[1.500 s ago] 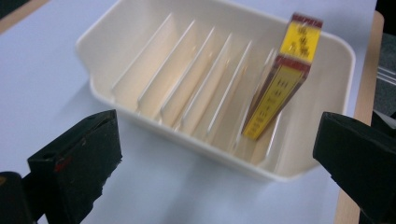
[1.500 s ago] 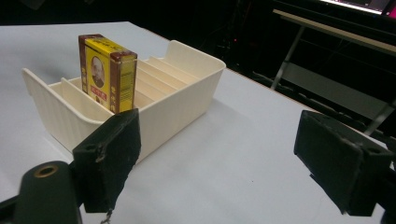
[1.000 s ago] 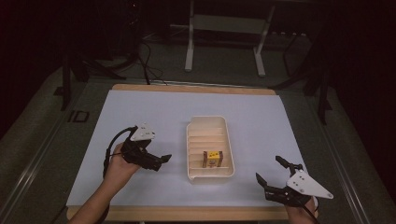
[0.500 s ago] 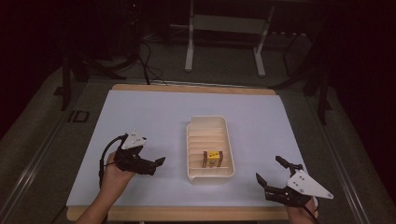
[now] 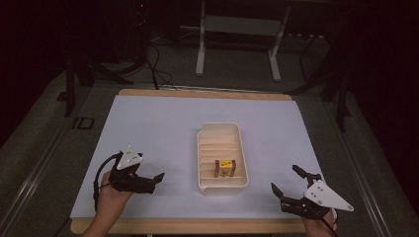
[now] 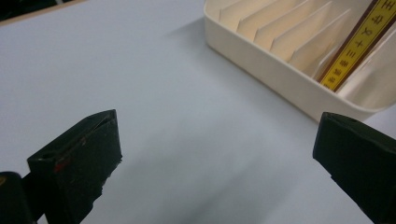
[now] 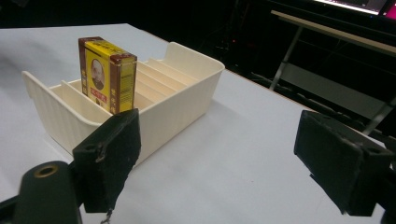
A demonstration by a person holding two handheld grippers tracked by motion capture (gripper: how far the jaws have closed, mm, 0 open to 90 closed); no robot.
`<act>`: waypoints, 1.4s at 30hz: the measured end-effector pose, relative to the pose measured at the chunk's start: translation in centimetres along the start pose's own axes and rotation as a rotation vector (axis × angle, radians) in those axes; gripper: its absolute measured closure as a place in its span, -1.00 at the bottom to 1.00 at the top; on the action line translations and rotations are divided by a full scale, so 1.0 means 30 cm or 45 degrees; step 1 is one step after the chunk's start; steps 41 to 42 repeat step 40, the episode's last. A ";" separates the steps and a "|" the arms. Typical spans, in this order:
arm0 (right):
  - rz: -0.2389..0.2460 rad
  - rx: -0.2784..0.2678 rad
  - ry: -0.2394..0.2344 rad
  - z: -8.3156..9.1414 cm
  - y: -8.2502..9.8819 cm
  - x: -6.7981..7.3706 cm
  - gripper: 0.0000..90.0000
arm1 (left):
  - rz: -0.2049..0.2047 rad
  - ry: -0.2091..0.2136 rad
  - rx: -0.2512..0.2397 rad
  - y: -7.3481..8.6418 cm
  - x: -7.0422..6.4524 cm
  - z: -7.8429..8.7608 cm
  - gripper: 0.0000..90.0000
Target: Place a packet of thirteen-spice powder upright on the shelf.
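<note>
Tray (image 5: 206,168), cream, slotted, mid-counter (image 5: 163,123). Box (image 5: 225,168), yellow, upright in a near slot. Left gripper (image 5: 154,180): drawn back nearer the counter's near edge, left of tray, jaws spread, empty. Right gripper (image 5: 285,182): unmoved right of tray, spread, empty. Likely placement complete.

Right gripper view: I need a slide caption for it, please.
Open right gripper faces a cream slotted tray holding one upright yellow box.

Your left hand (image 5: 109,193) came in over the tabletop's near edge toward its left corner, holding the left gripper (image 5: 157,178) with jaws spread wide. Your right gripper (image 5: 286,181) sat near the right corner, jaws equally parted, both empty.
</note>
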State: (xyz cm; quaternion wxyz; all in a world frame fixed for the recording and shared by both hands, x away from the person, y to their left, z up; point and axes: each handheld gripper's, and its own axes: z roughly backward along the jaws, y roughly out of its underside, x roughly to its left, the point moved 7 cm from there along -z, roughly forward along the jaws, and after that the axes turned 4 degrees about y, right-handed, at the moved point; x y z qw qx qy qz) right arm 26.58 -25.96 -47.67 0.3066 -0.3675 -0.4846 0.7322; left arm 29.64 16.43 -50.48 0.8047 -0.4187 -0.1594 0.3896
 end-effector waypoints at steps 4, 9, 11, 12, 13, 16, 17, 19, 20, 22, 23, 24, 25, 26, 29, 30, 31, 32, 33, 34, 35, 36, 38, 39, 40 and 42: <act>0.000 0.001 0.003 0.002 0.000 0.000 -0.67 | 0.024 0.009 0.001 0.026 0.010 0.014 -0.97; 0.000 0.003 0.004 -0.001 0.001 0.002 -0.67 | 0.030 0.003 -0.001 0.048 0.019 0.036 -0.97; 0.003 0.004 0.004 -0.001 0.001 0.002 -0.67 | 0.030 -0.008 -0.005 0.053 0.022 0.043 -0.97; 0.002 0.003 0.005 -0.001 0.001 0.002 -0.67 | 0.031 -0.005 -0.001 0.057 0.022 0.046 -0.97; 0.000 0.002 0.005 0.000 0.000 0.001 -0.67 | 0.034 -0.013 -0.004 0.060 0.024 0.048 -0.97; 0.002 0.003 0.006 0.000 0.001 0.001 -0.67 | 0.041 -0.019 0.000 0.075 0.028 0.055 -0.97; 0.002 0.003 0.006 0.000 0.001 0.002 -0.67 | 0.040 -0.015 0.010 0.081 0.030 0.058 -0.97; 0.002 0.002 0.006 0.000 0.001 0.001 -0.67 | 0.033 -0.029 0.018 0.093 0.033 0.064 -0.97; 0.003 0.003 0.005 -0.001 0.001 0.001 -0.67 | 0.027 -0.035 0.032 0.101 0.034 0.067 -0.97; 0.006 0.003 0.006 -0.001 0.002 0.000 -0.67 | 0.019 -0.043 0.047 0.116 0.034 0.072 -0.97; 0.003 0.003 0.005 -0.001 0.001 0.001 -0.67 | 0.017 -0.041 0.052 0.123 0.034 0.076 -0.97; 0.003 0.002 0.005 0.000 0.001 0.001 -0.67 | 0.021 -0.039 0.055 0.129 0.033 0.078 -0.97; 0.002 0.002 0.005 0.000 0.001 0.001 -0.67 | 0.018 -0.044 0.064 0.136 0.034 0.080 -0.97; 0.003 0.002 0.006 0.000 0.001 0.000 -0.67 | 0.022 -0.042 0.067 0.140 0.034 0.082 -0.97; 0.001 0.002 0.008 0.001 0.001 -0.001 -0.67 | 0.035 -0.031 0.058 0.145 0.034 0.088 -0.97; 0.001 0.000 0.009 0.002 0.001 0.000 -0.67 | 0.037 -0.029 0.055 0.145 0.034 0.088 -0.97; 0.001 -0.001 0.009 0.002 0.001 0.000 -0.67 | 0.035 -0.034 0.056 0.146 0.035 0.089 -0.97; 0.000 -0.001 0.008 0.002 0.001 0.000 -0.67 | 0.032 -0.039 0.061 0.147 0.036 0.088 -0.97; -0.001 0.000 0.007 0.002 0.001 0.000 -0.67 | 0.034 -0.039 0.062 0.148 0.036 0.088 -0.97; -0.001 0.002 0.007 0.002 0.002 -0.001 -0.67 | 0.037 -0.038 0.061 0.148 0.036 0.087 -0.97; -0.001 0.001 0.006 0.002 0.002 -0.002 -0.67 | 0.037 -0.035 0.059 0.148 0.036 0.087 -0.97; -0.003 -0.001 0.005 0.002 0.002 -0.002 -0.67 | 0.038 -0.034 0.059 0.148 0.036 0.086 -0.97; -0.003 -0.001 0.006 0.002 0.002 -0.003 -0.67 | 0.041 -0.029 0.057 0.148 0.036 0.084 -0.97; -0.006 -0.001 0.005 0.002 0.002 -0.003 -0.67 | 0.045 -0.023 0.056 0.148 0.035 0.083 -0.97; -0.007 -0.001 0.004 0.002 0.002 -0.002 -0.67 | 0.045 -0.021 0.059 0.148 0.035 0.082 -0.97; -0.007 -0.001 0.004 0.002 0.002 -0.002 -0.67 | 0.045 -0.021 0.059 0.148 0.035 0.082 -0.97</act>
